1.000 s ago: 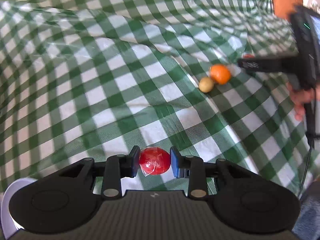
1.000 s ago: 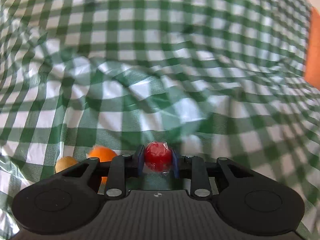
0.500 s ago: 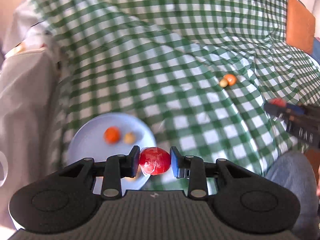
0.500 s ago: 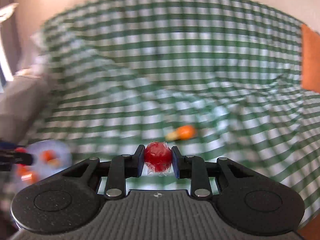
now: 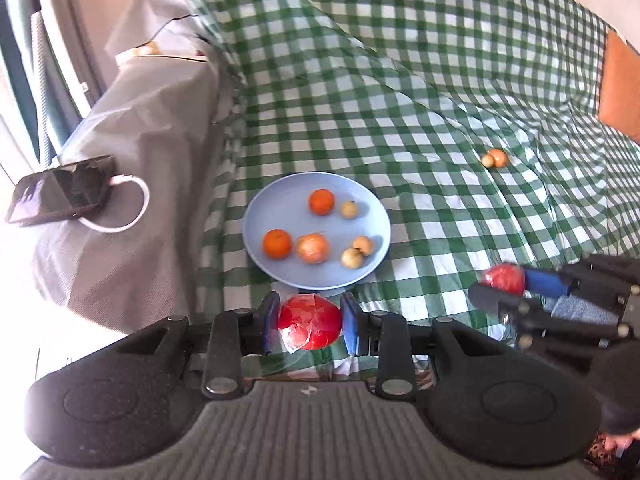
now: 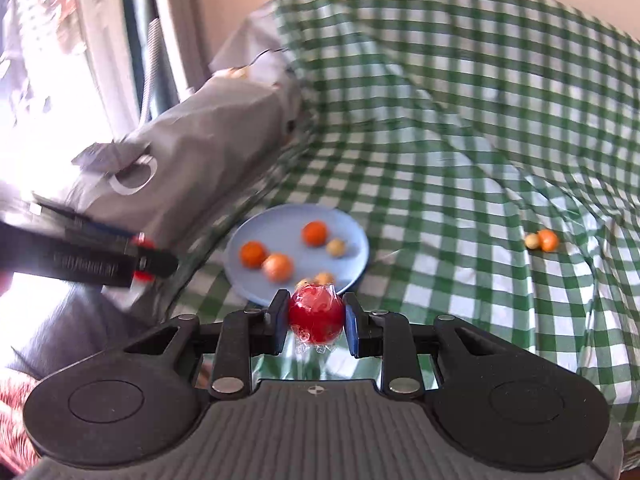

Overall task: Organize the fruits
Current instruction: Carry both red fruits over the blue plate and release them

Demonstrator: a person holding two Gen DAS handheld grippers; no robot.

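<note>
Plate (image 5: pixel 280 264) now nearer both clamped red fruits (image 5: pixel 310 322)

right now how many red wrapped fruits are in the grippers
2. One red wrapped fruit sits clamped in the left gripper, just short of the blue plate. The other red wrapped fruit is clamped in the right gripper. None lies on the plate.

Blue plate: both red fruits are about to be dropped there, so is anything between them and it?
Nothing visible blocks either wrapped red fruit from the round blue plate. Six fruits already lie on it, leaving bare space along its near-left rim.
</note>
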